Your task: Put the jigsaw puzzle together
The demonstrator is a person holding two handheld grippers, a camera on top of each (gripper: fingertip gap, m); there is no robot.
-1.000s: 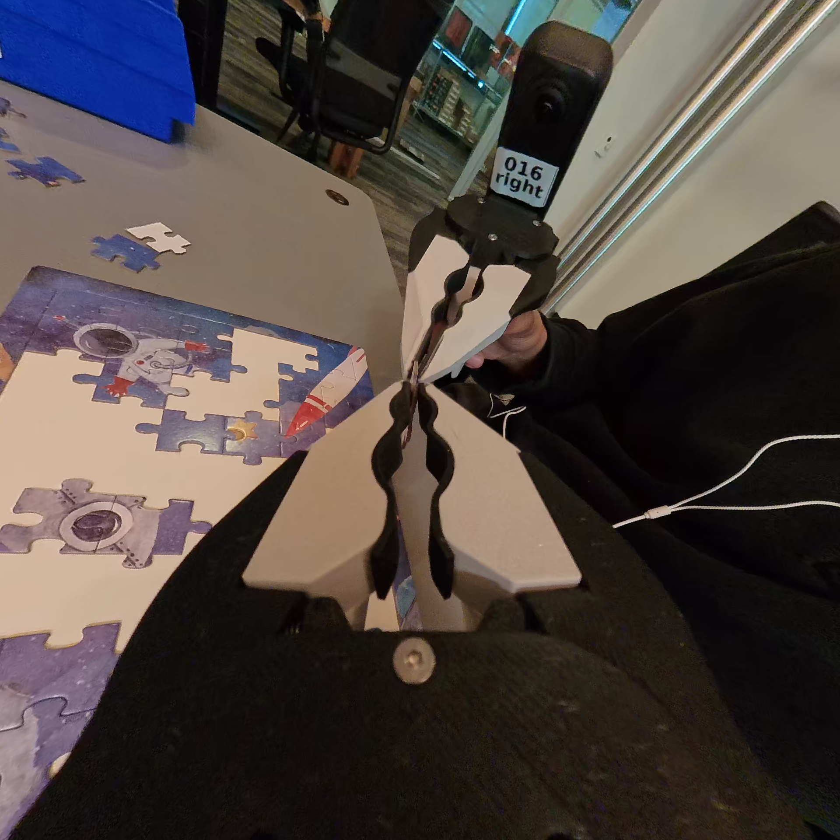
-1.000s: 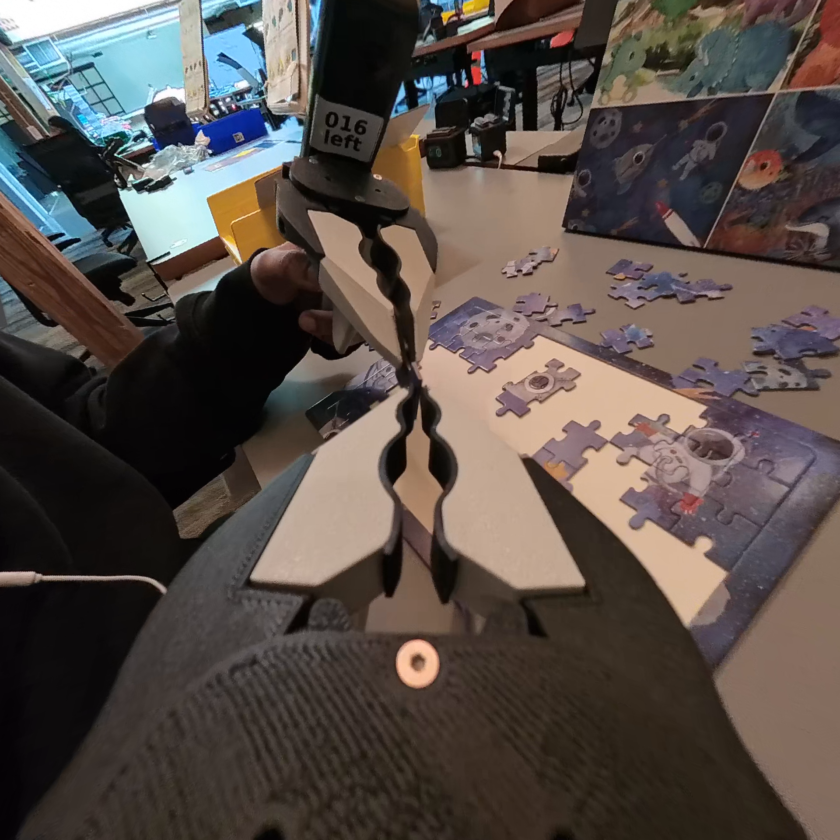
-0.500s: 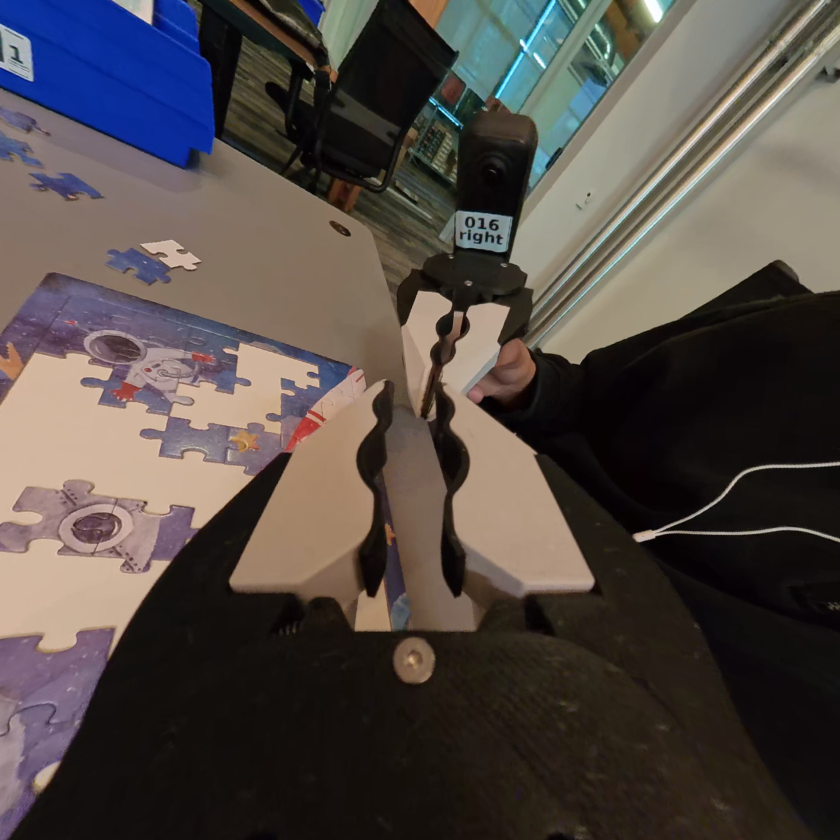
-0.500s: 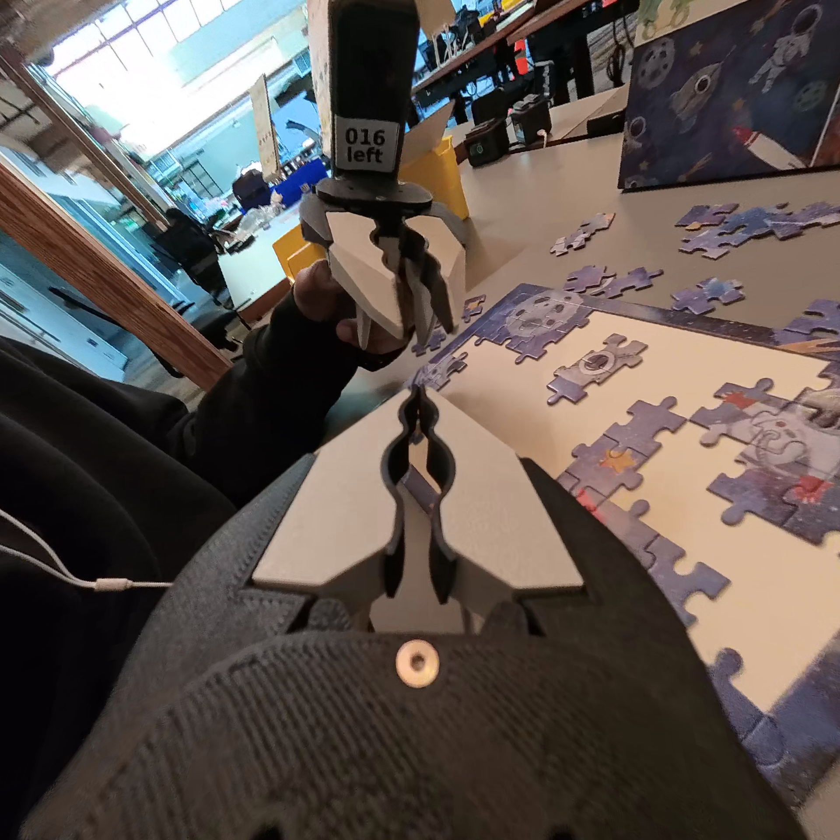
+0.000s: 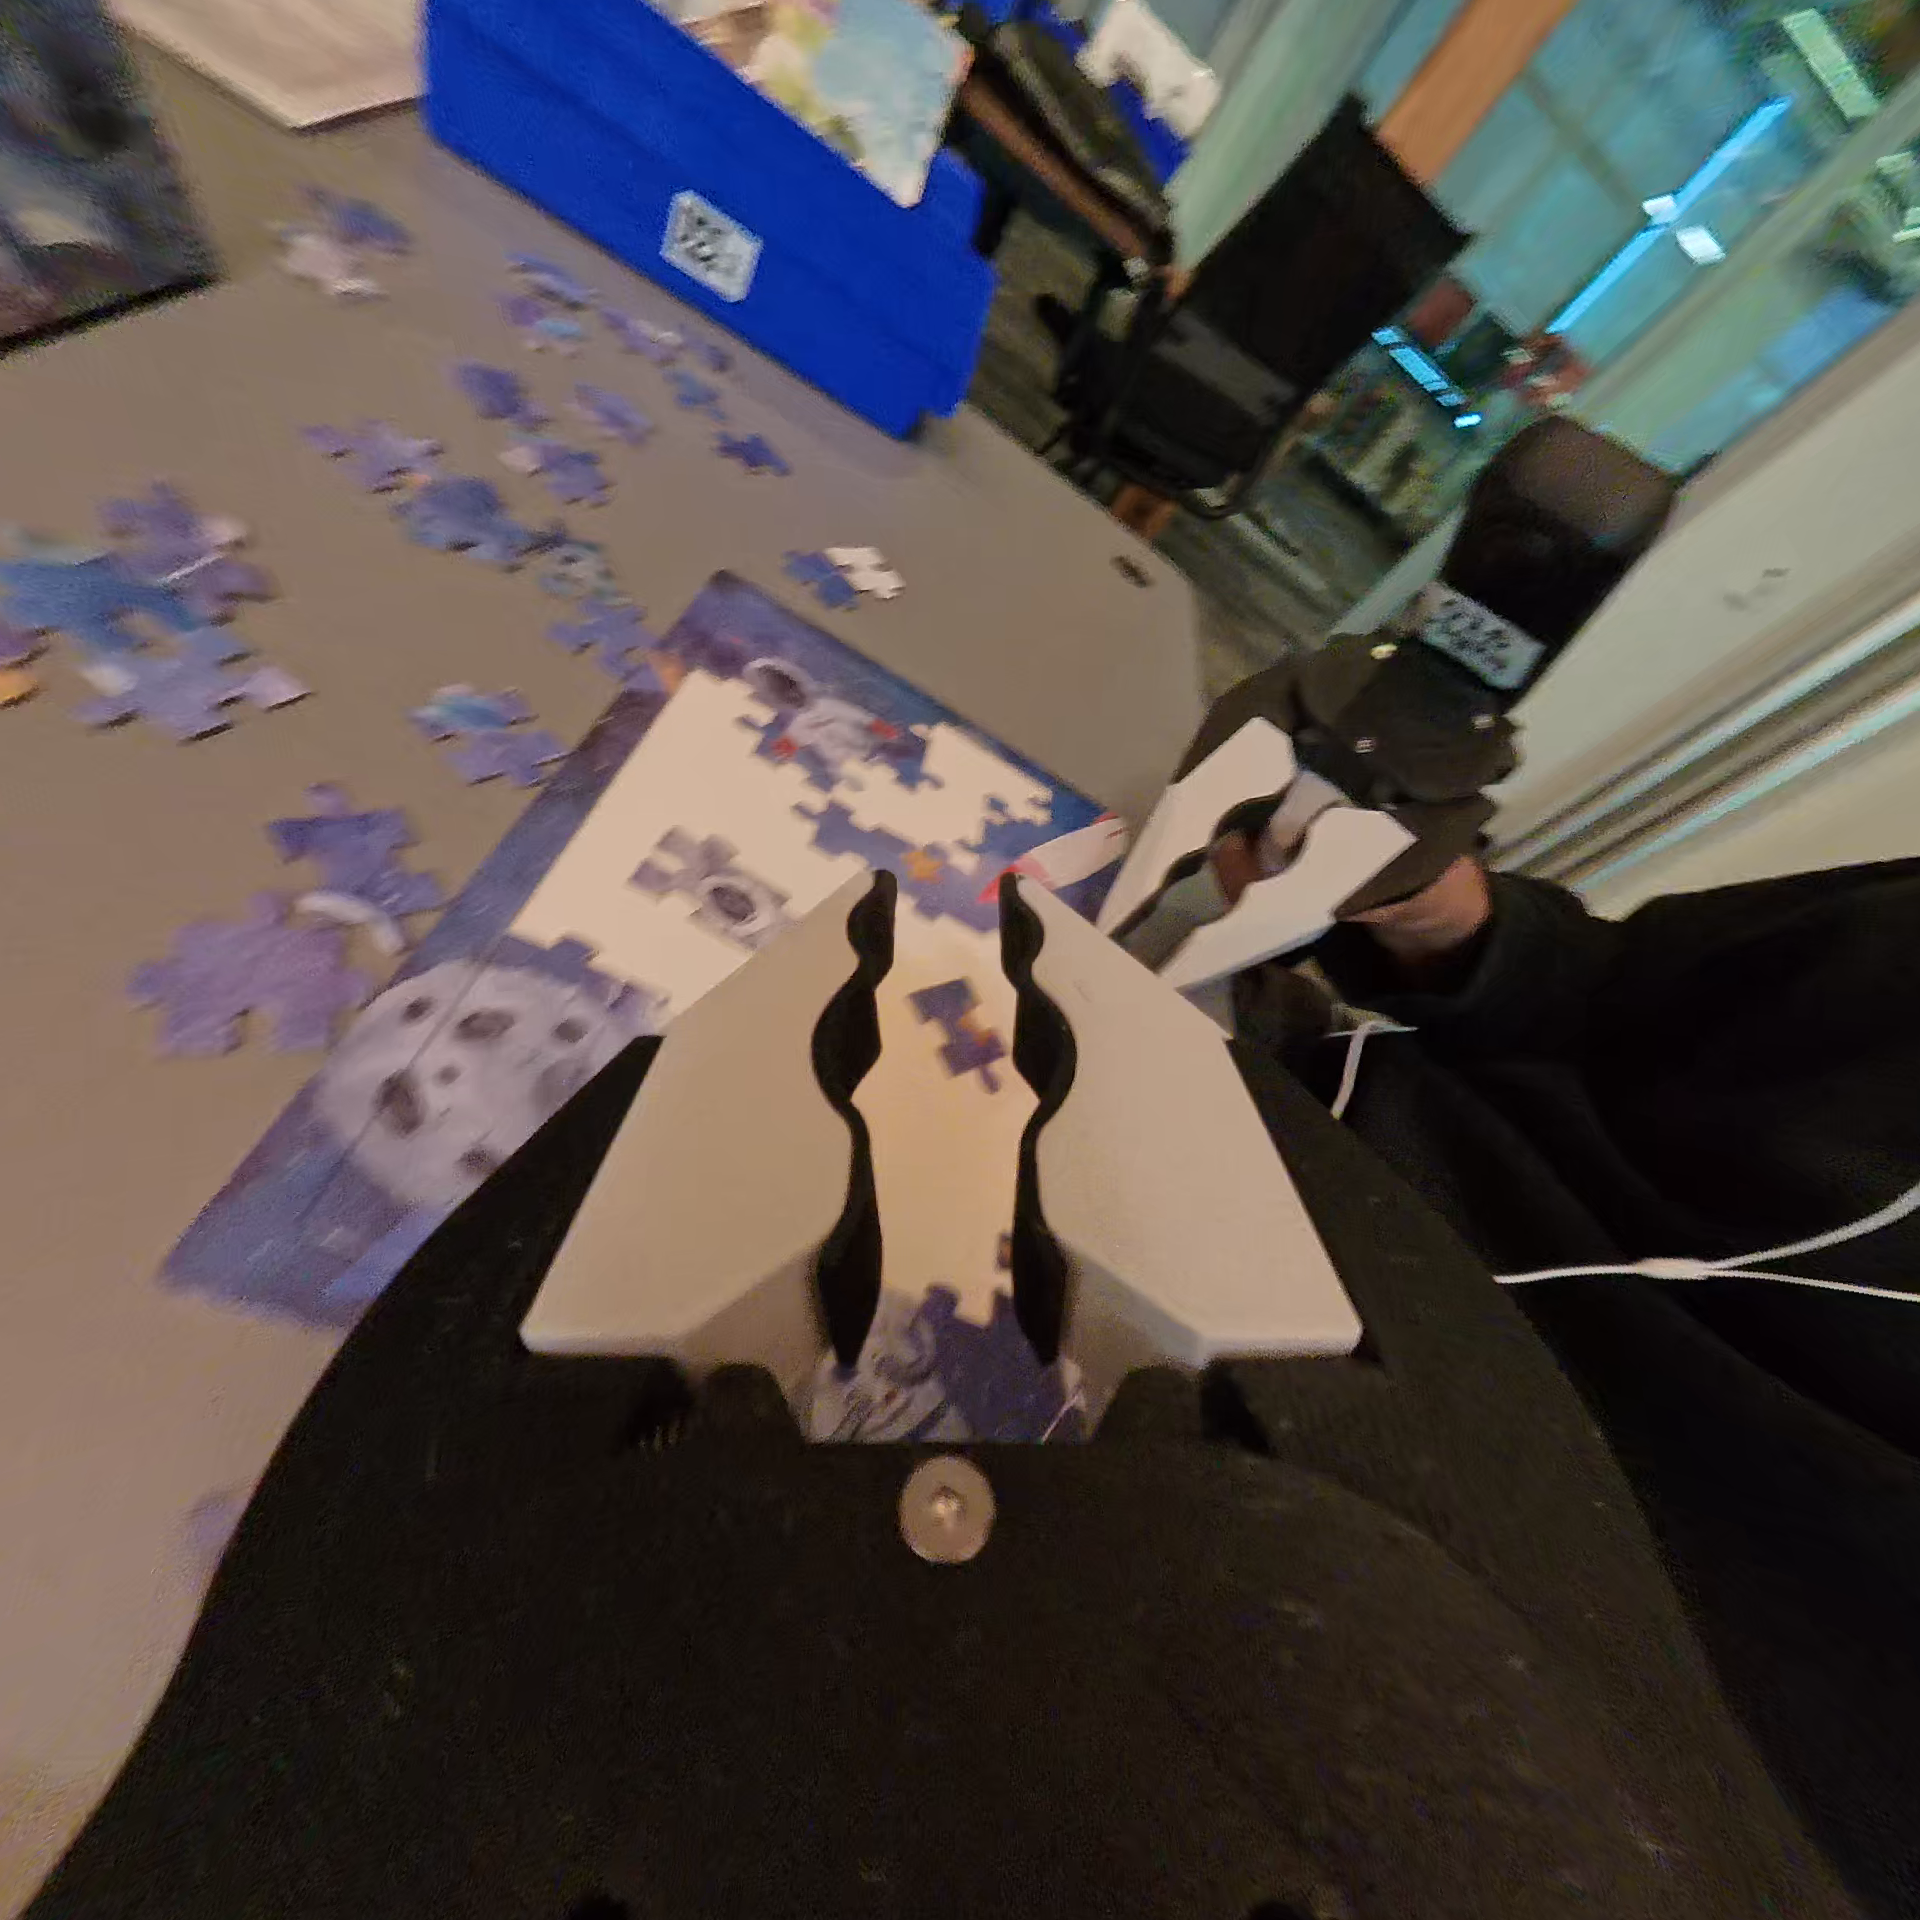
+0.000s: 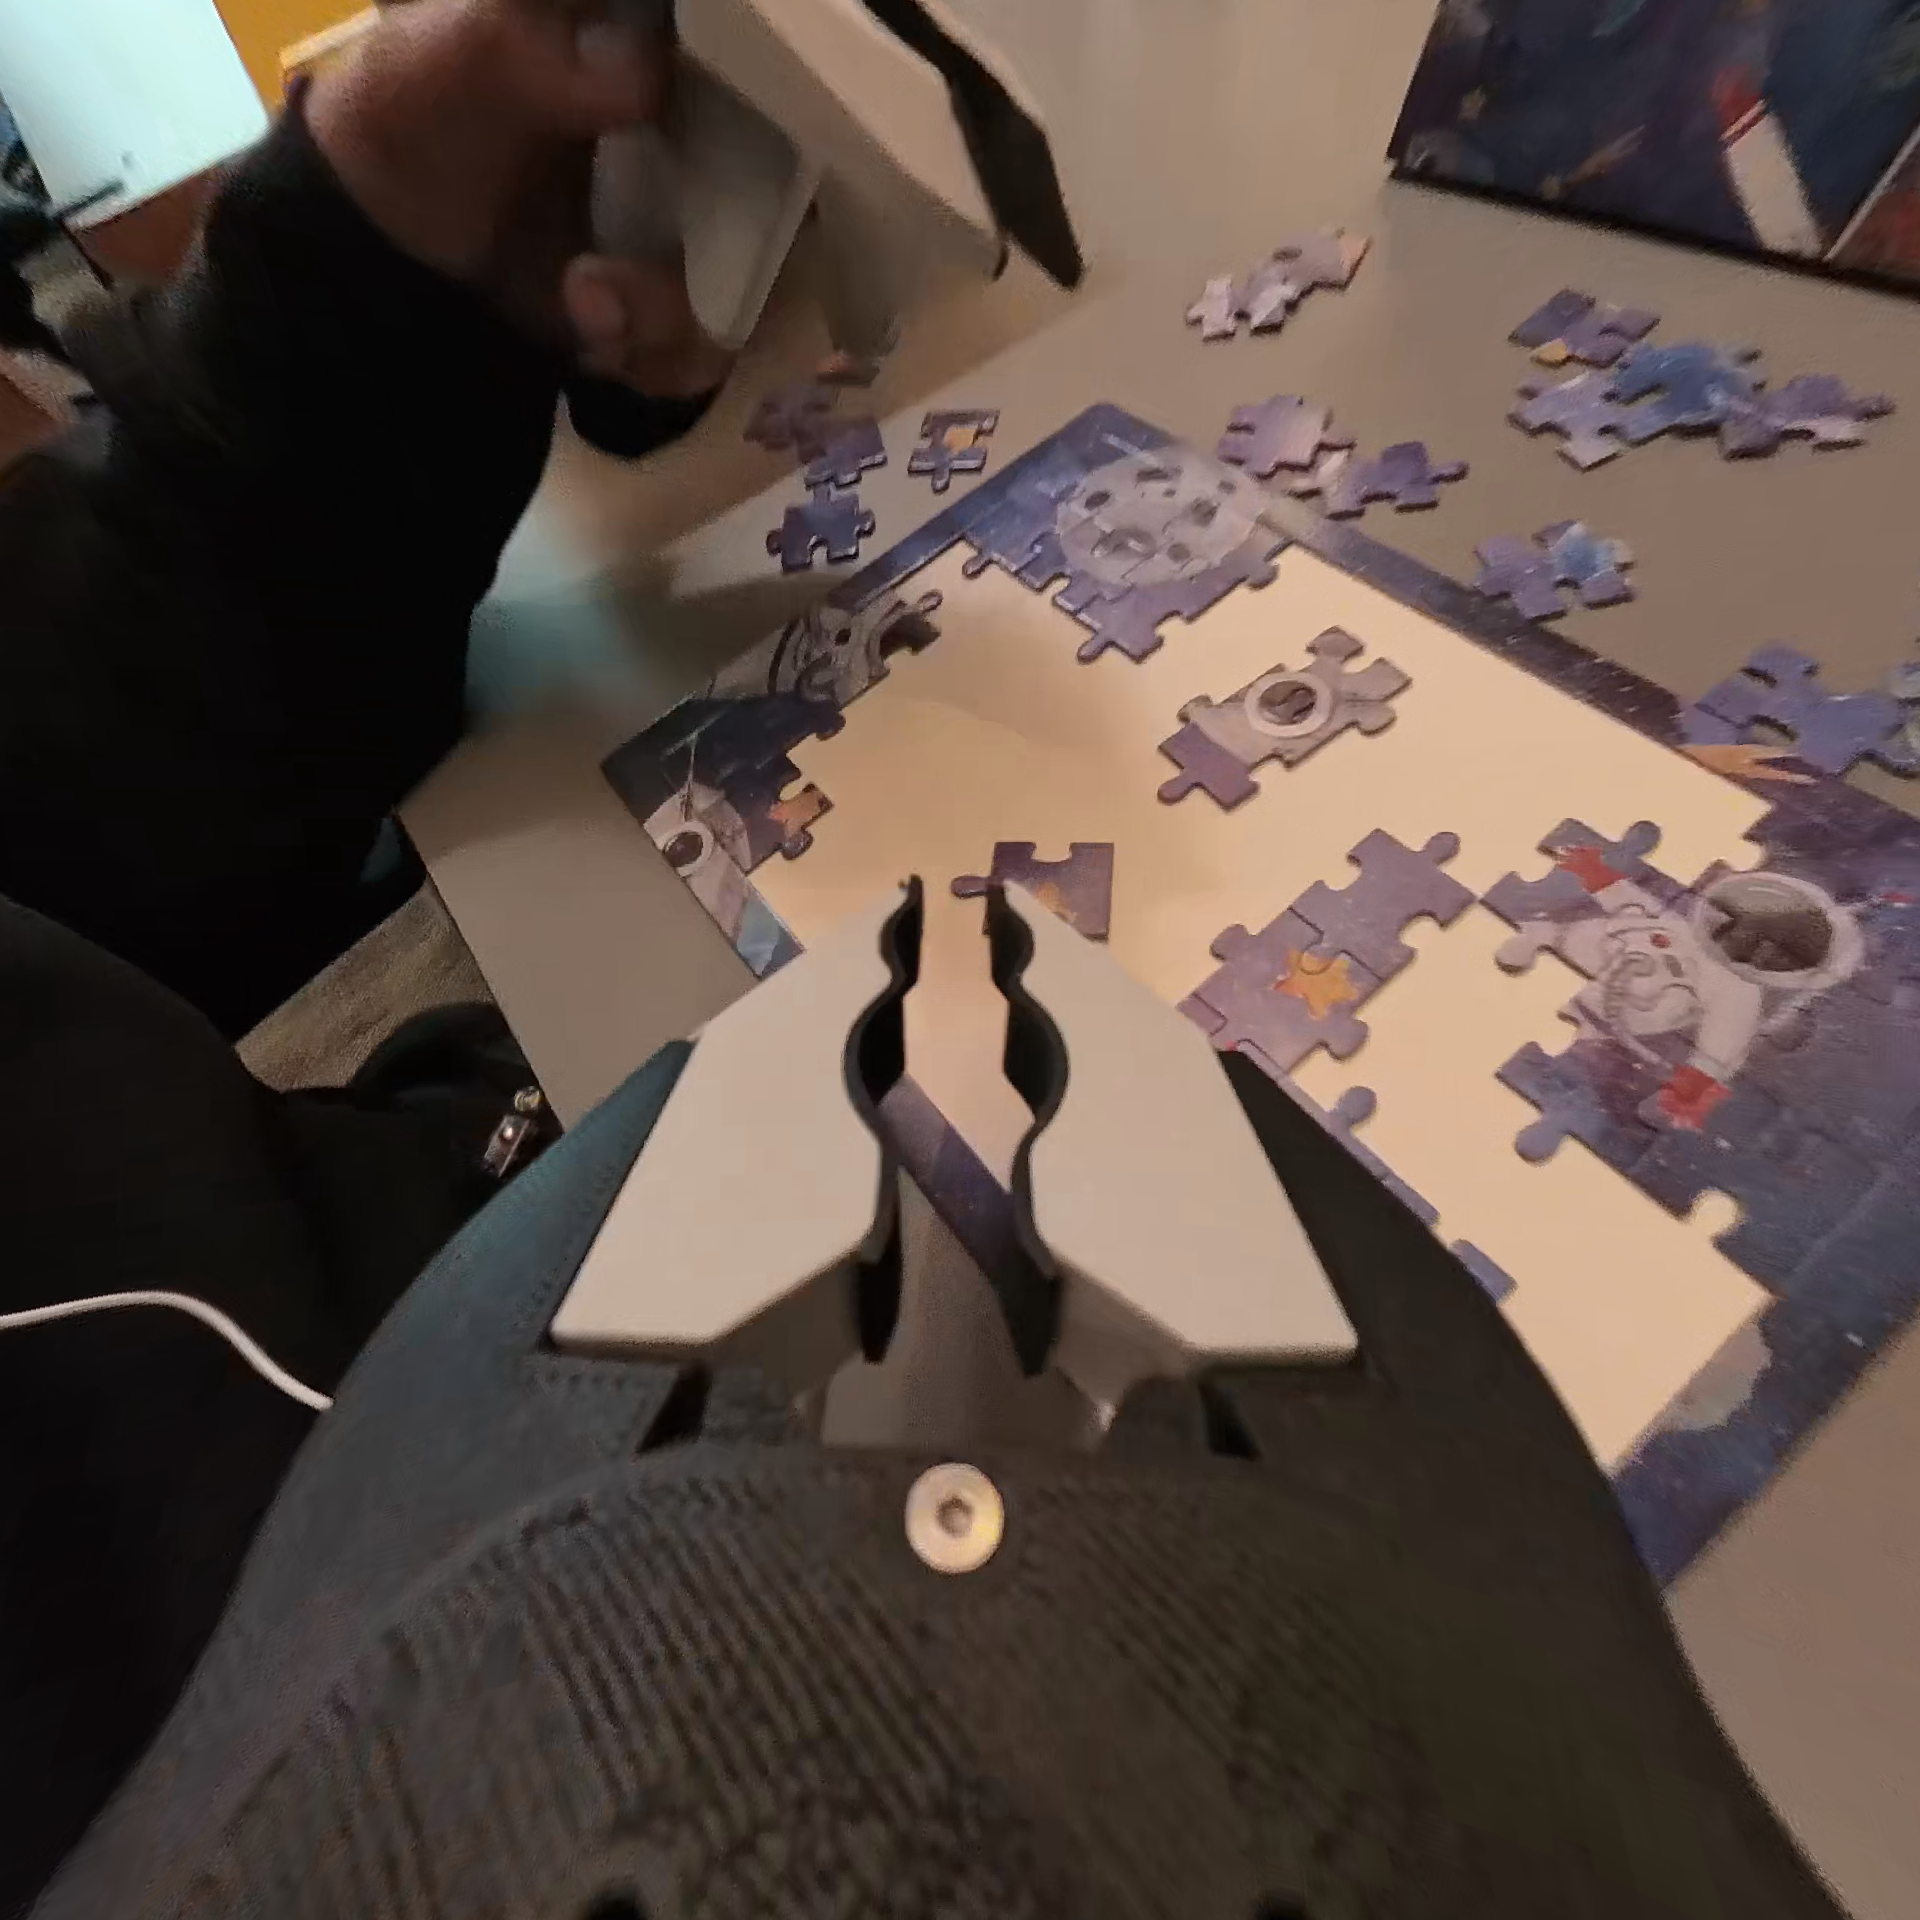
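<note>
**Hovering over the puzzle tray, both grippers open and bare**

Angling down over the puzzle tray (image 6: 1195, 748), the right gripper (image 6: 951, 899) has its jaws slightly apart w/ nothing between; a loose blue piece (image 6: 1055, 883) lies on the cream board just beyond its right fingertip. The left gripper (image 5: 940, 899) hangs higher, tilted fwd over the same tray (image 5: 623, 862), jaws wider apart, nothing held. Loose pieces (image 5: 177, 665) lie scattered on the grey table (image 5: 935, 499) beside a blue bin (image 5: 665, 208).
</note>
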